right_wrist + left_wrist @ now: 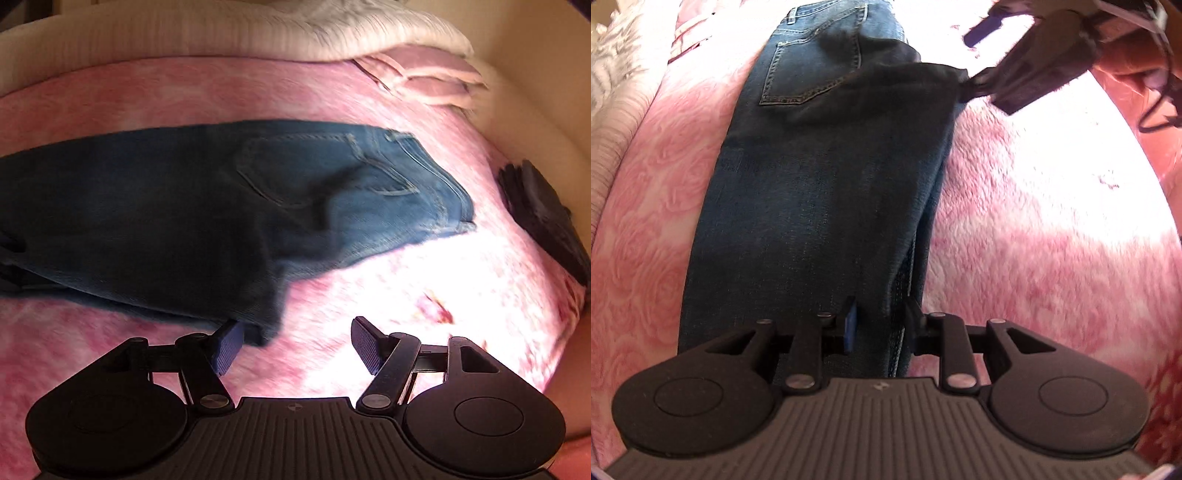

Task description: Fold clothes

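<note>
A pair of dark blue jeans [827,192] lies folded lengthwise on the pink blanket [1034,240], waist and back pocket at the far end. My left gripper [881,325] is closed on the leg end of the jeans, denim between its fingers. In the left wrist view my right gripper [982,86] appears at the top right, at the seat edge of the jeans. In the right wrist view the jeans [184,206] lie across the blanket, and my right gripper [297,349] is open, its left finger [229,347] against the jeans' near corner with nothing between the fingers.
A folded pink garment [424,79] and a cream knitted blanket [258,33] lie at the far side of the bed. A dark object [543,214] lies at the right edge. Bright sunlight falls on the blanket to the right of the jeans.
</note>
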A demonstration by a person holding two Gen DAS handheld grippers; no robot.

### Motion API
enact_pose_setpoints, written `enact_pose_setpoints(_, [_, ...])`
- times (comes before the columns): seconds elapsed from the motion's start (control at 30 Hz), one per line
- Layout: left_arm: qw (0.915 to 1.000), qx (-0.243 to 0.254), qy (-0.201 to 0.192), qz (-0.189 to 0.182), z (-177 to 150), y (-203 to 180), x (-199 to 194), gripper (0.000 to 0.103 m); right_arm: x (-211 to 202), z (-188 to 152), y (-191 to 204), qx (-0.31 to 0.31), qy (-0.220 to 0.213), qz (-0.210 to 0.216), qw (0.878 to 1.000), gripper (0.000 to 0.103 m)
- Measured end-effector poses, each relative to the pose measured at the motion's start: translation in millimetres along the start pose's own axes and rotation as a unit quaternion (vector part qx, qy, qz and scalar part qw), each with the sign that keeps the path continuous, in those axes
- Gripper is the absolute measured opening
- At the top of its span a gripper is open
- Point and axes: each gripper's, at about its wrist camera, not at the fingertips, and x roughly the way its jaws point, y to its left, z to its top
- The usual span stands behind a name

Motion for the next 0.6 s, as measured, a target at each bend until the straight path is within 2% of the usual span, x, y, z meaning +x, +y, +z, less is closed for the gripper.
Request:
enact_pose_setpoints(0.17, [0.9999, 0.011, 0.009, 0.009, -2, -8, 4, 0.023, 26, -1, -13, -0.02, 0.001, -0.029, 0.999, 0.069])
enact_pose_setpoints(0.23, [0.9998, 0.009, 0.014, 0.008, -1, -9, 3, 0.022, 21, -8, -30, 0.006, 0.014, -0.004, 1.0, 0.07])
enact_pose_setpoints(0.43, [0.9996, -0.006, 0.027, -0.004, 0, -10, -18, 0.023, -12, -17, -52, 0.023, 0.059, 0.064, 0.996, 0.069])
enact_pose_setpoints(0.5, [0.9993, -0.027, 0.024, -0.004, 2, -8, -29, 0.023, -24, -15, -62, 0.02, 0.044, 0.072, 0.996, 0.069])
enact_pose_setpoints(0.6, [0.9973, -0.071, 0.016, 0.005, 11, -1, -39, 0.023, -18, 7, -81, 0.019, 0.013, 0.084, 0.996, 0.065])
